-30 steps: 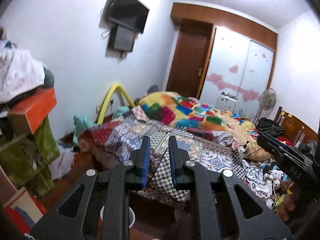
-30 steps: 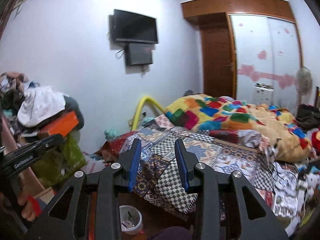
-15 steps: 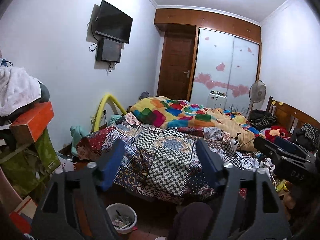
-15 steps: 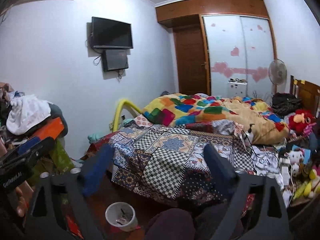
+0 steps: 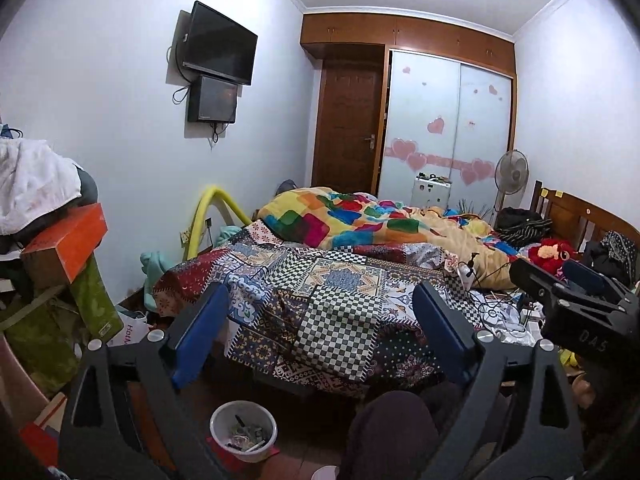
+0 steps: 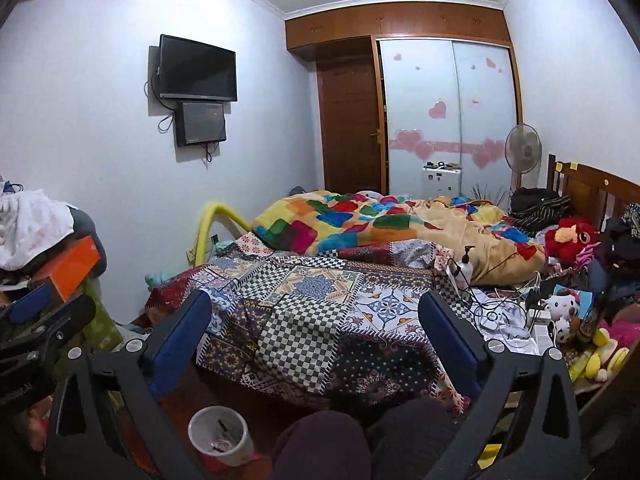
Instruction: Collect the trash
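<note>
A small white bin (image 5: 244, 430) with scraps inside stands on the wooden floor at the foot of the bed, low in both wrist views (image 6: 220, 440). My left gripper (image 5: 320, 300) hangs above and behind it, its blue-padded jaws wide and still opening, with nothing between them. My right gripper (image 6: 316, 304) is likewise opening wide and holds nothing. Both point over the bed's patchwork quilt (image 5: 340, 292). Cables, a pump bottle and soft toys (image 6: 520, 320) litter the bed's right side. The person's knees (image 6: 320, 440) show at the bottom.
A pile of clothes on an orange box (image 5: 60, 248) and green bags crowds the left. A standing fan (image 6: 522, 152), a wardrobe with heart stickers and a brown door (image 6: 352, 120) are at the back. A television (image 5: 218, 54) hangs on the left wall.
Both grippers' jaws have gone from nearly shut to wide apart. Both views have levelled and pulled back, and the white bin and the person's knees now show below.
</note>
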